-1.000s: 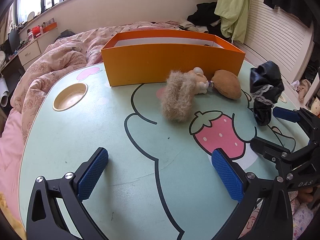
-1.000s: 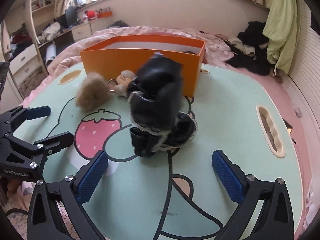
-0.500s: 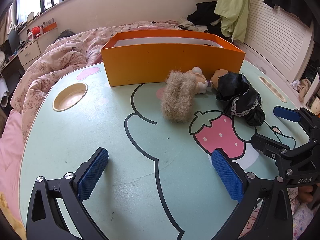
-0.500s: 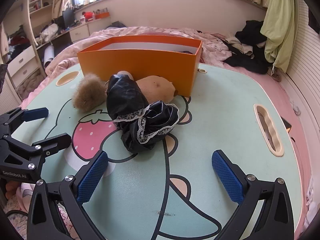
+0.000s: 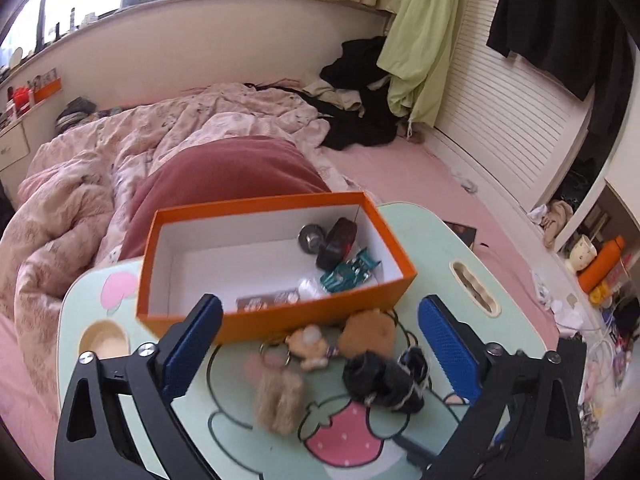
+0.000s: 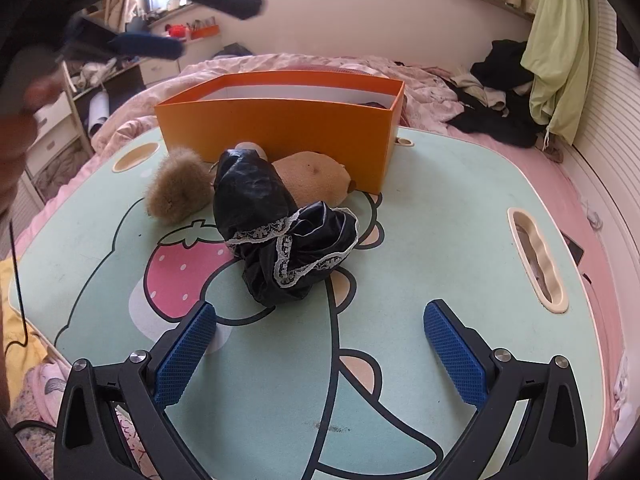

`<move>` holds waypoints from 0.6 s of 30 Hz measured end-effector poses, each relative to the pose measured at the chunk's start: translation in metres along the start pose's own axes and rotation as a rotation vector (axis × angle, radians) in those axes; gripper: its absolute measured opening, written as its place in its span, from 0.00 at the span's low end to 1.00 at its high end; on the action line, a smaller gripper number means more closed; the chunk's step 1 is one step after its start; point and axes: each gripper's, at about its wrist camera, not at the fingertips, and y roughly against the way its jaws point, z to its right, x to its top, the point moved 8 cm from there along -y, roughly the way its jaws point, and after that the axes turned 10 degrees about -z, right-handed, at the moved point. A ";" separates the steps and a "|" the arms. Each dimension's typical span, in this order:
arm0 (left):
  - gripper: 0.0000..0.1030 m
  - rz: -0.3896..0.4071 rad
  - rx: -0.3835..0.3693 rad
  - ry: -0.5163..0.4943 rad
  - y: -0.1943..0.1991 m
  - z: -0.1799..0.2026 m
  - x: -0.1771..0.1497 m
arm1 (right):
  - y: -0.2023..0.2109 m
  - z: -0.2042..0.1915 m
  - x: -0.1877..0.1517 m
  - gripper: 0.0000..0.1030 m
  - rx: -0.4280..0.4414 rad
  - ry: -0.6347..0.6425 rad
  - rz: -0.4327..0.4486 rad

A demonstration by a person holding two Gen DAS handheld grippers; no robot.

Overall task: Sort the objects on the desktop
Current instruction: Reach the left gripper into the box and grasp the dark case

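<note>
Blue ribbed pads frame both views: my right hand-held gripper (image 6: 320, 354) sits low over the mint-green cartoon surface (image 6: 440, 240), spread wide and holding nothing, and my left hand-held gripper (image 5: 316, 350) hangs higher up, looking down, also spread wide and empty.

Just ahead of the right one lies a crumpled black lace-trimmed cloth (image 6: 280, 236), resting partly on the printed strawberry. Touching it on the far side is a brown plush toy (image 6: 316, 180), and beside that a tan fur pompom (image 6: 178, 188). From the left view, a small bear keychain (image 5: 308, 342) with a metal ring lies between the pompom and the box.

Beyond these stands the orange box (image 5: 280, 320), open-topped and white inside. It already holds a teal toy car (image 5: 350, 272), a dark red object (image 5: 338, 240), a round metal piece (image 5: 312, 236) and a small flat packet (image 5: 268, 300).

My judgement: the sorting is partly done, with several things boxed and four pieces left on the surface, none gripped.

Farther off is a bed with a rumpled pink quilt (image 5: 120, 152).
</note>
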 end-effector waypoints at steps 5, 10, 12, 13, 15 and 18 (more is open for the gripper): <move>0.67 -0.220 0.022 -0.039 -0.083 0.008 0.040 | 0.002 -0.002 0.001 1.00 0.002 0.000 0.002; 0.53 -0.353 0.039 -0.017 -0.134 0.010 0.045 | 0.001 -0.006 0.003 1.00 0.009 -0.001 0.004; 0.53 -0.369 0.004 -0.014 -0.143 0.016 0.044 | 0.001 -0.006 0.003 1.00 0.010 -0.001 0.004; 0.50 -0.373 0.012 -0.026 -0.146 0.020 0.043 | 0.001 -0.006 0.003 1.00 0.010 -0.002 0.004; 0.35 -0.354 0.024 -0.020 -0.148 0.020 0.044 | 0.001 -0.007 0.004 1.00 0.011 -0.002 0.004; 0.33 -0.339 -0.018 0.021 -0.141 0.016 0.046 | 0.000 -0.007 0.005 1.00 0.011 -0.002 0.005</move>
